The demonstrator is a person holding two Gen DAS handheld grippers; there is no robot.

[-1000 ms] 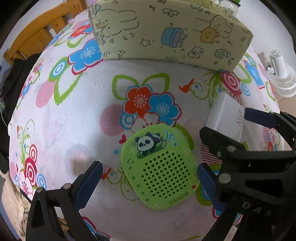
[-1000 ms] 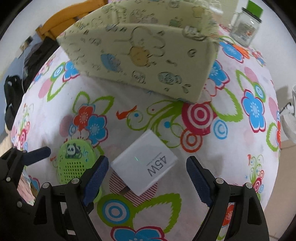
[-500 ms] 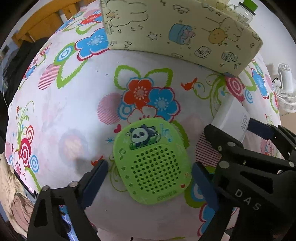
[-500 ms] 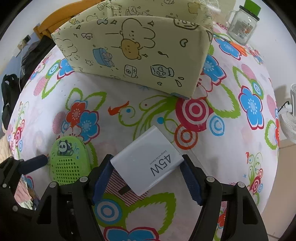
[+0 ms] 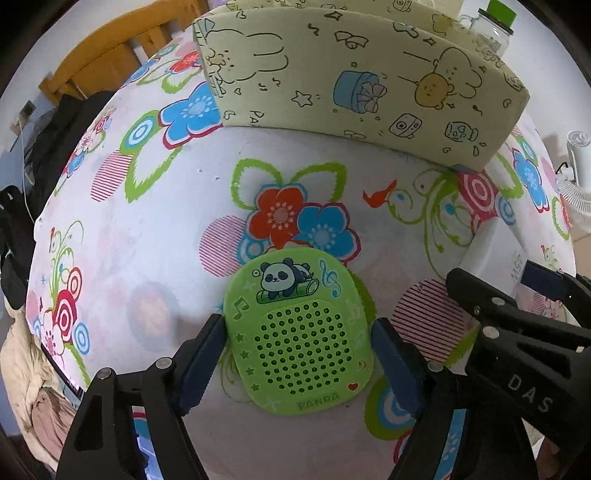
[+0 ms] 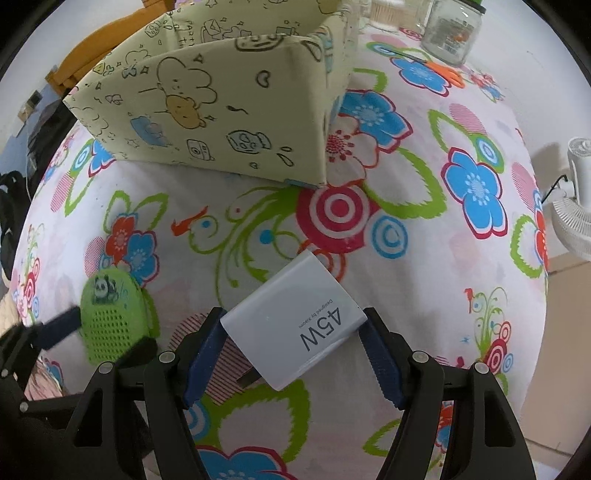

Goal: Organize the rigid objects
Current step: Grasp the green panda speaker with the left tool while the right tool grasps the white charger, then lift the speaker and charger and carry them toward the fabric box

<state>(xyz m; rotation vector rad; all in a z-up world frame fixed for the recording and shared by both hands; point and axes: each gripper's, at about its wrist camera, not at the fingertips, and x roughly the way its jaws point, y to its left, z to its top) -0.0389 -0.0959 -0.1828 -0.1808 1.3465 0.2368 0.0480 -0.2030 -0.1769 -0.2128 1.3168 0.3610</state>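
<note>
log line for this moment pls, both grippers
left gripper: closing, green panda speaker between pads | right gripper: shut on white charger | storage box: behind

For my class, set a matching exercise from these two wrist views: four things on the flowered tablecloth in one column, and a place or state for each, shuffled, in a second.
1. green panda speaker
2. white 45W charger
3. cartoon-print box
4. glass jar

A. at the far edge, beyond the box
B. between the right gripper's pads
C. standing open-topped behind both small things
D. between the left gripper's closing pads

Pairs: 1-D, 2-B, 3-C, 4-A
</note>
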